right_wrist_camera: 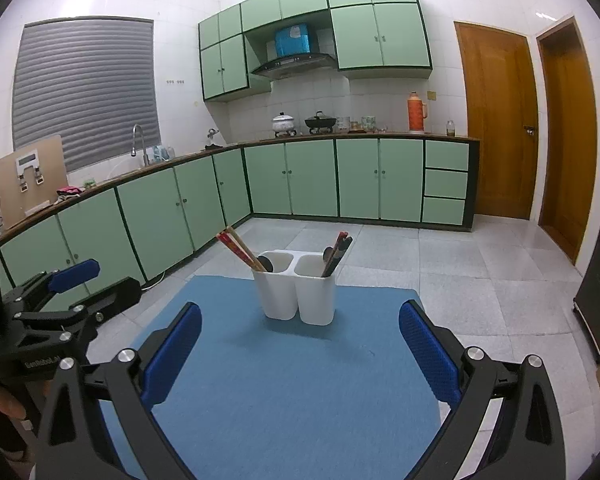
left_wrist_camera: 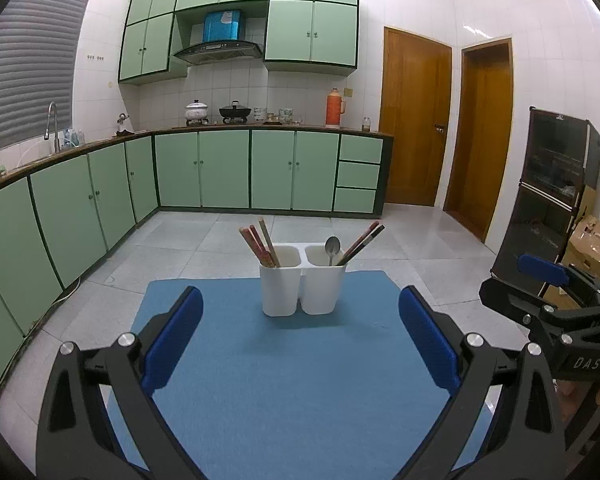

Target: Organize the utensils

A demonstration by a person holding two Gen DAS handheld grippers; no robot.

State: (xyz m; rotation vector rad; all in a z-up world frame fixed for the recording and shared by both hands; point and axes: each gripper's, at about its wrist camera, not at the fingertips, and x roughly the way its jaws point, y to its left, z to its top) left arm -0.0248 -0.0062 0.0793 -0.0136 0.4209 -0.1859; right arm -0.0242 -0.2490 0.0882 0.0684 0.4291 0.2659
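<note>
A white two-cup holder [left_wrist_camera: 302, 286] stands upright at frame centre; chopsticks [left_wrist_camera: 260, 242] lean left in its left cup, a spoon [left_wrist_camera: 332, 249] and more chopsticks [left_wrist_camera: 362, 242] in the right.

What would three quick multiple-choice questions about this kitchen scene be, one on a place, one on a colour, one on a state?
1. Where does the white utensil holder stand?
A. on the blue mat
B. on the counter
C. on the floor tiles

2. What colour are the gripper pads?
A. red
B. blue
C. green

3. How is the left hand-held gripper?
A. shut on a spoon
B. shut on chopsticks
C. open

Answers: 1 A, the holder sits on the mat; 2 B, both pads show blue; 3 C, its fingers stand wide apart with nothing between.
</note>
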